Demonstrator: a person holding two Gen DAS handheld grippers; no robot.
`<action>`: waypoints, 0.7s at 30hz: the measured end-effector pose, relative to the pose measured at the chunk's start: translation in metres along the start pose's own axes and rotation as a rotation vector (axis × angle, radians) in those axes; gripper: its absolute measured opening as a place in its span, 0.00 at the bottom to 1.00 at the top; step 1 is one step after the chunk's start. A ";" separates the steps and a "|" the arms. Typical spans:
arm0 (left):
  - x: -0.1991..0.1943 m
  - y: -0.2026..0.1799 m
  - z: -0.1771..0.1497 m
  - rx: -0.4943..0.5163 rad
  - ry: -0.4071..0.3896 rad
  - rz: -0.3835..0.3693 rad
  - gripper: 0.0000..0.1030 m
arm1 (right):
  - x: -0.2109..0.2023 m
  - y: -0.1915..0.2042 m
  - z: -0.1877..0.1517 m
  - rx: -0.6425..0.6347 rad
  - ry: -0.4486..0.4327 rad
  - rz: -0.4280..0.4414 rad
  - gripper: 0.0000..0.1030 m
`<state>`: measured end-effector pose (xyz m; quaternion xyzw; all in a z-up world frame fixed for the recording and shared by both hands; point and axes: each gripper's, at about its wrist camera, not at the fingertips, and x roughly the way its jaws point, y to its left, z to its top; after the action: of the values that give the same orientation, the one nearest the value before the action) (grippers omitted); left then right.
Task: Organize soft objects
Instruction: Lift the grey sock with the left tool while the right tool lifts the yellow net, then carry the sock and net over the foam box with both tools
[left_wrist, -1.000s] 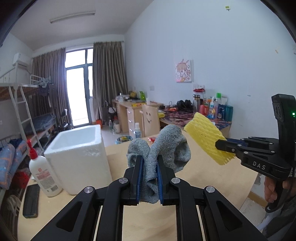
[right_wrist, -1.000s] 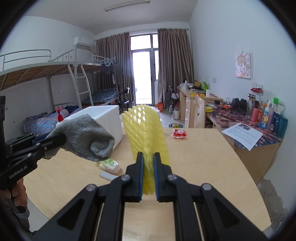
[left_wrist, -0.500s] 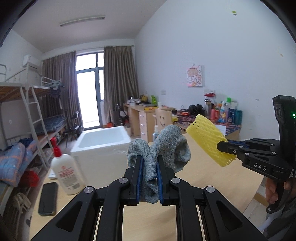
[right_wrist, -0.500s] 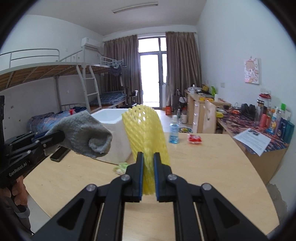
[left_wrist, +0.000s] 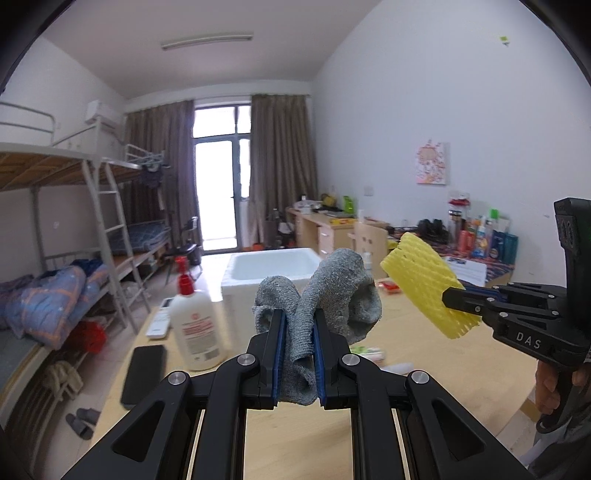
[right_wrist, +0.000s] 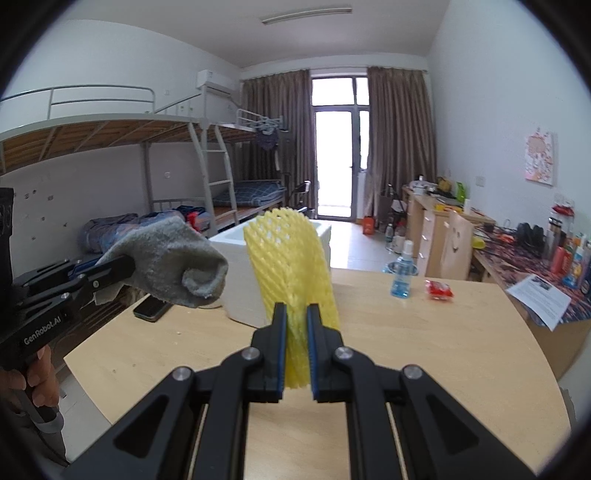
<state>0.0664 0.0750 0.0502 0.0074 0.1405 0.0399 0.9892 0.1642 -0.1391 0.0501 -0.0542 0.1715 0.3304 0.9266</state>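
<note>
Left wrist view: the wooden table (left_wrist: 424, 369) fills the lower scene, and on it stands the white foam box (left_wrist: 271, 269), open at the top, toward the far side. Both grippers are held up above the tabletop. Just left of the box there's a white lotion bottle (left_wrist: 195, 325) with a red pump, upright, and beside that a black phone (left_wrist: 144, 369) lying flat near the table's left edge. Front and centre, the left gripper (left_wrist: 298, 354) is clamped tight on a grey sock (left_wrist: 325, 299), the fabric bunched between its blue pads and flopping up and to the right. Over on the right, the right gripper (left_wrist: 452, 301) pinches a yellow foam net sleeve (left_wrist: 424, 284), which juts out to the left, close to the sock but not touching it.

In the right wrist view, the sleeve stands upright between the closed fingers, with the foam box behind it. A blue spray bottle (right_wrist: 402, 277) stands far right of it, a small red packet (right_wrist: 439, 290) lying just beside.
</note>
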 end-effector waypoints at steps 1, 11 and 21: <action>-0.001 0.002 0.000 -0.005 0.000 0.015 0.14 | 0.002 0.002 0.000 -0.003 0.000 0.007 0.13; -0.010 0.018 -0.004 -0.040 -0.002 0.098 0.14 | 0.019 0.027 0.008 -0.058 0.003 0.110 0.13; 0.000 0.026 -0.004 -0.059 0.006 0.100 0.14 | 0.032 0.028 0.014 -0.071 0.016 0.113 0.13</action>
<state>0.0630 0.1007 0.0474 -0.0147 0.1417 0.0936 0.9854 0.1740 -0.0948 0.0526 -0.0798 0.1697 0.3878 0.9025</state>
